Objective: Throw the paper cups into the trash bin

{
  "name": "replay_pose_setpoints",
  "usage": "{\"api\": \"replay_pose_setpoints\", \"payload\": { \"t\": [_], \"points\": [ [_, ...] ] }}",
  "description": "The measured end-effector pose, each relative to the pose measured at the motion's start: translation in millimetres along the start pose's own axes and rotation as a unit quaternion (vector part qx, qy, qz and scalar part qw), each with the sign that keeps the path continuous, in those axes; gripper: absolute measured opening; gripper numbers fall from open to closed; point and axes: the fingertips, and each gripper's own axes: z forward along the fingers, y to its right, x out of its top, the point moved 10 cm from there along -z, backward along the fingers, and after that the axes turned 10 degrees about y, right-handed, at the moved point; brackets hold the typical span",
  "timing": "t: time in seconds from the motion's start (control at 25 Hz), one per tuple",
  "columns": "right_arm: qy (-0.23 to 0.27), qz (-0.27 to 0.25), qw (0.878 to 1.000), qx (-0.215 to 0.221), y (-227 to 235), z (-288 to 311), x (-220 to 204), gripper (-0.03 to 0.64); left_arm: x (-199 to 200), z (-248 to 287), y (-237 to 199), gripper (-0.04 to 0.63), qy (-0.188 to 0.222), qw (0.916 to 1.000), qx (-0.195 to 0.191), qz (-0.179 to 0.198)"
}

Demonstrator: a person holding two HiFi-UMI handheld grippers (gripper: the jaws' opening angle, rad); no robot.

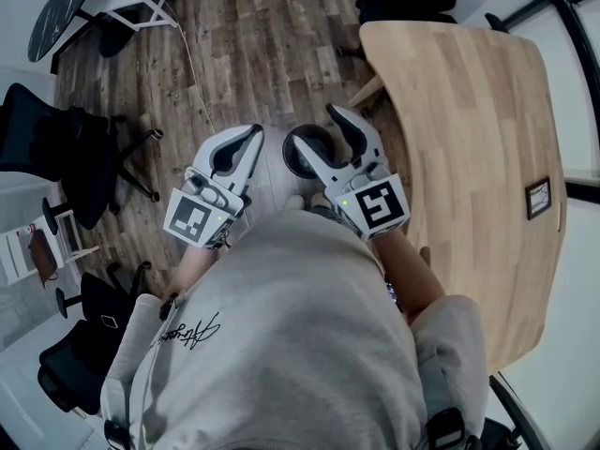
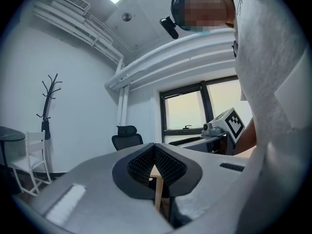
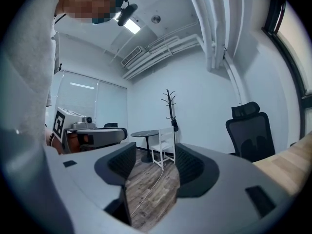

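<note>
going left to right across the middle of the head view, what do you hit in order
black office chair → left gripper → right gripper → wooden table → small framed card near the table's right edge

Left gripper (image 2: pixel 155 147), jaws closed tip to tip, pointing level across an office: black office chair (image 2: pixel 127 136) beyond the tips, coat stand (image 2: pixel 48 101) and white chair (image 2: pixel 34 155) at left, window (image 2: pixel 195 108) at right
</note>
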Motion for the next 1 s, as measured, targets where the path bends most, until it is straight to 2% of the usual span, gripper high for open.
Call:
{"api": "replay_pose_setpoints", "payload": {
  "t": [0.08, 0.12, 0.16, 0.48, 1.0],
  "points": [
    [0.006, 0.0, 1.0, -0.008, 1.8, -2.9, 1.8, 0.166, 1.6, 1.5, 3.0, 0.003, 0.007, 1.0, -0.002, -0.001],
    [0.01, 0.001, 1.0, -0.01, 2.7, -4.2, 3.1, 0.125, 2.5, 2.3, 4.6, 0.003, 0.011, 0.9999, -0.003, -0.002],
    [0.013, 0.003, 1.0, -0.01, 3.3, -5.2, 4.4, 0.112, 2.9, 2.3, 5.7, 0.003, 0.011, 0.9999, -0.002, -0.001],
    [0.017, 0.011, 1.0, -0.007, 2.4, -9.8, 6.9, 0.043, 3.7, -2.8, 9.2, 0.003, 0.003, 1.0, 0.002, 0.0],
    [0.02, -0.007, 1.0, 0.001, -3.8, -12.6, 7.9, 0.009, 1.8, -5.1, 11.1, 0.003, 0.004, 1.0, -0.002, 0.0]
  ]
}}
